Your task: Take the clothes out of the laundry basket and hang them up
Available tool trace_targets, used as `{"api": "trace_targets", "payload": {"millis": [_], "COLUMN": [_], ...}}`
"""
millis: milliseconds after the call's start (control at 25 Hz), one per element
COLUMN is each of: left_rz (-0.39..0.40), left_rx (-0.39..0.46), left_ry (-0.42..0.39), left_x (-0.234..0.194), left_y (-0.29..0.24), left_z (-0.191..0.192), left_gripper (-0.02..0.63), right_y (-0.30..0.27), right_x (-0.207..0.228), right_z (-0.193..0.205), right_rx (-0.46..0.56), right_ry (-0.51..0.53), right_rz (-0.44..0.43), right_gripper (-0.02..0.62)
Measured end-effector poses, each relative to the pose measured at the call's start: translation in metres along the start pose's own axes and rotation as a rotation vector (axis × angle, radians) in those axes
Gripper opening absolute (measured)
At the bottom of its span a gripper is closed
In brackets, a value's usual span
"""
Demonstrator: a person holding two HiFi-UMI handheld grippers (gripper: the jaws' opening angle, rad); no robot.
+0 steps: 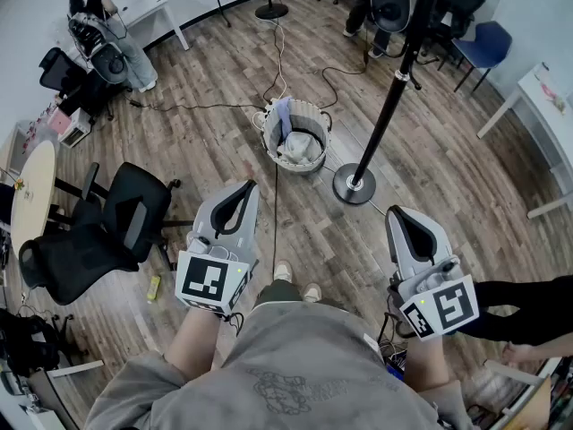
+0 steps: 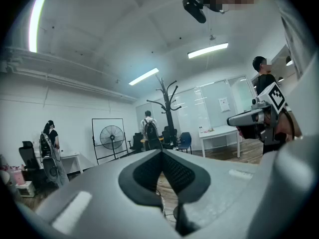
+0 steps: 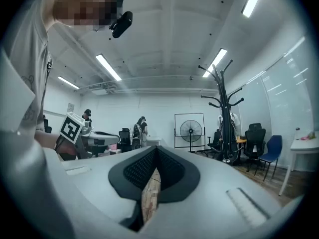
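Observation:
A white laundry basket (image 1: 309,119) stands on the wood floor ahead of me, with pale clothes (image 1: 298,150) inside and one piece draped over its far-left rim. Just to its right rises a black coat rack (image 1: 387,115) on a round base; its branched top shows in the left gripper view (image 2: 167,101) and the right gripper view (image 3: 223,108). My left gripper (image 1: 243,192) and right gripper (image 1: 399,215) are held near my waist, well short of the basket. Both are shut with nothing between the jaws (image 2: 162,154) (image 3: 155,151).
Two black office chairs (image 1: 107,231) stand at the left beside a round table (image 1: 32,195). Cables (image 1: 269,79) trail across the floor behind the basket. White desks (image 1: 542,106), a blue chair (image 1: 483,45) and a standing fan (image 3: 190,131) line the room. Another person's leg (image 1: 524,307) is at right.

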State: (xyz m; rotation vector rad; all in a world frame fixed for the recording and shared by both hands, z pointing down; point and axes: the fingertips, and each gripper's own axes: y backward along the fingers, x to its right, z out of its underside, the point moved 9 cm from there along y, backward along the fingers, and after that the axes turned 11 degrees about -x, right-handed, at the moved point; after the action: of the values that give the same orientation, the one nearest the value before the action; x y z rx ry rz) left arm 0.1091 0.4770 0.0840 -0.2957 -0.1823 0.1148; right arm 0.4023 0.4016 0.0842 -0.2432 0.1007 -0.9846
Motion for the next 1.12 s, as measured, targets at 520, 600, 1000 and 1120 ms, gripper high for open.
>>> {"api": "trace_targets", "payload": {"millis": [520,600,1000,1120], "left_rz": [0.0,0.003,-0.03,-0.044], "left_rx": [-0.017,-0.02,-0.007,-0.015], "left_ry": [0.001,0.004,0.058,0.068], "left_x": [0.004,0.005,0.001,-0.005], "left_y": [0.013,0.013,0.016,0.017], "left_z": [0.002,0.004,0.007,0.012], "left_gripper": [0.002,0.002,0.093,0.13], "right_y": [0.007,0.008,0.013,0.012], "right_x": [-0.007,-0.007,-0.004,-0.002], "right_z": [0.004,0.004,0.005,0.007], "right_rx": [0.001,0.0,0.051,0.056], "right_ry": [-0.012,-0.01,-0.021,-0.026], "right_rz": [-0.014,-0.016,0.028,0.045], "right_gripper": [0.029,0.029,0.169,0.206]}}
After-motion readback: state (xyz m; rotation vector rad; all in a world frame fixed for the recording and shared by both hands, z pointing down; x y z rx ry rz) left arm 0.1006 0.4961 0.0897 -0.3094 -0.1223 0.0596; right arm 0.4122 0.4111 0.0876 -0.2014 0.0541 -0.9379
